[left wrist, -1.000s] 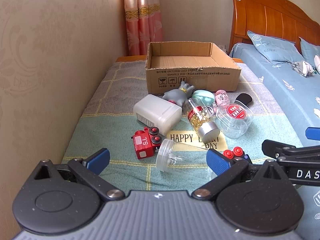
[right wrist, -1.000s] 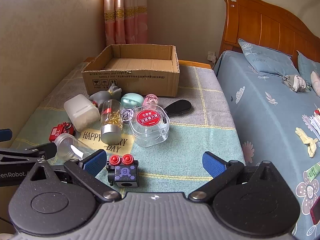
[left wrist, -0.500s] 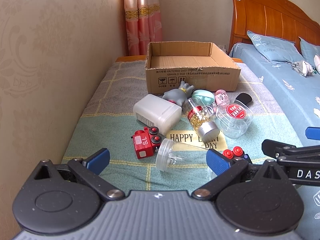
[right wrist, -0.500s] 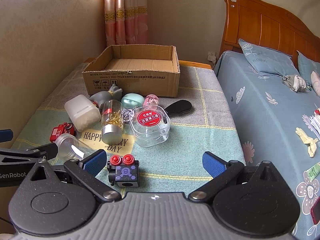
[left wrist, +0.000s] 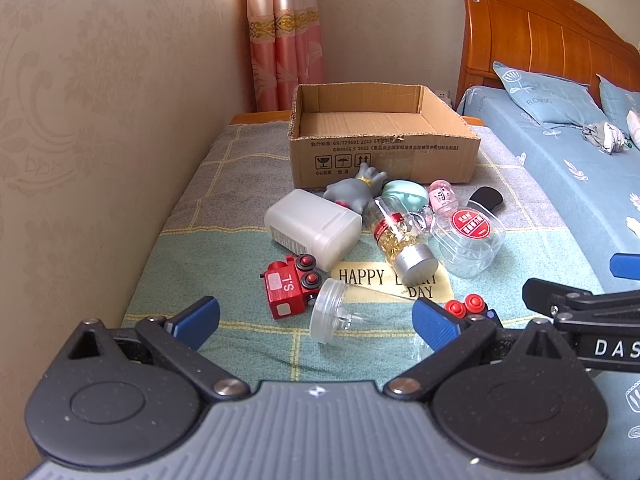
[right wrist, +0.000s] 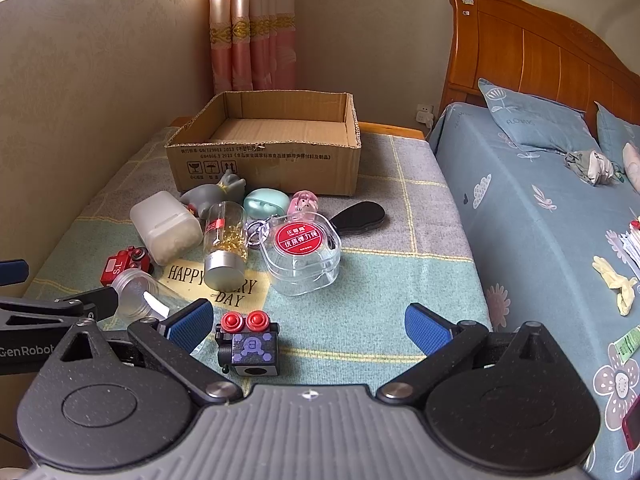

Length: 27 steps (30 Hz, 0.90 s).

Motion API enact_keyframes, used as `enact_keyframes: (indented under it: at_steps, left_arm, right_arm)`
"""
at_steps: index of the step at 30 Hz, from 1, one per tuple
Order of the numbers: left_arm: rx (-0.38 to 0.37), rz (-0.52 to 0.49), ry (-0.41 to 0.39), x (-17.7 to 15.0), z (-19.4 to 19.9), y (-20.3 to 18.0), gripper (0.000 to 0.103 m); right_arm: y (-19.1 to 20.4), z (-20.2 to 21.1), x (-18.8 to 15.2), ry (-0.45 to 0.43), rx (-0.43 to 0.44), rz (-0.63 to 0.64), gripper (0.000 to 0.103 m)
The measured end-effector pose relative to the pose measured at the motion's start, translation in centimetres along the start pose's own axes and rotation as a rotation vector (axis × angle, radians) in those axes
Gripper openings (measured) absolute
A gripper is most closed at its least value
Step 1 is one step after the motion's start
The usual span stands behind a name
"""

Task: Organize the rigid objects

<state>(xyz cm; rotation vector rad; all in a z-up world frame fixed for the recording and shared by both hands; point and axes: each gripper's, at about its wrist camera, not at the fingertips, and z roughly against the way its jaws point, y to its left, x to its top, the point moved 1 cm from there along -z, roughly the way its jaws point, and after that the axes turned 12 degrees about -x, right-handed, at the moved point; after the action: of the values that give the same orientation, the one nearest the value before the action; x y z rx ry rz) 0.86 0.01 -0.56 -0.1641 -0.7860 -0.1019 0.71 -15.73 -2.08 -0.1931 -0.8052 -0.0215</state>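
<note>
An empty cardboard box (left wrist: 384, 152) (right wrist: 264, 160) stands at the back of the cloth-covered table. In front of it lies a pile: a white container (left wrist: 312, 228), a grey figure (left wrist: 352, 192), a gold-filled bottle (left wrist: 400, 240) (right wrist: 224, 244), a clear case with a red label (left wrist: 468, 236) (right wrist: 300, 256), a red toy train (left wrist: 290, 284) and a clear jar (left wrist: 340, 312) on its side. A black toy car (right wrist: 248, 346) sits just ahead of my right gripper. My left gripper (left wrist: 316, 320) is open over the clear jar. My right gripper (right wrist: 308, 324) is open and empty.
A mint case (right wrist: 266, 202), a pink keyring toy (right wrist: 304, 202) and a black oval piece (right wrist: 360, 216) lie near the box. A wall (left wrist: 100, 120) runs along the left. A bed with a blue sheet (right wrist: 540, 220) borders the table on the right.
</note>
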Motion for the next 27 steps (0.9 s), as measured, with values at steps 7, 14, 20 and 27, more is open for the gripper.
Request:
enact_keyframes:
  at_steps: [7, 14, 20, 27]
  left_arm:
    - [-0.02, 0.003, 0.003, 0.1, -0.1, 0.0, 0.102]
    - [-0.055, -0.011, 0.001, 0.2, -0.3, 0.1, 0.102]
    - [-0.142, -0.038, 0.003, 0.4, -0.5, 0.5, 0.102]
    - [-0.134, -0.058, -0.01, 0.5, -1.0, 1.9, 0.102]
  right_arm:
    - [-0.1, 0.0, 0.2, -0.006, 0.012, 0.005, 0.103]
    - [-0.2, -0.1, 0.2, -0.028, 0.049, 0.018, 0.103]
    - [-0.8, 0.1, 0.1, -0.078, 0.171, 0.045, 0.103]
    - [-1.2, -0.9, -0.4, -0.124, 0.217, 0.124, 0.103]
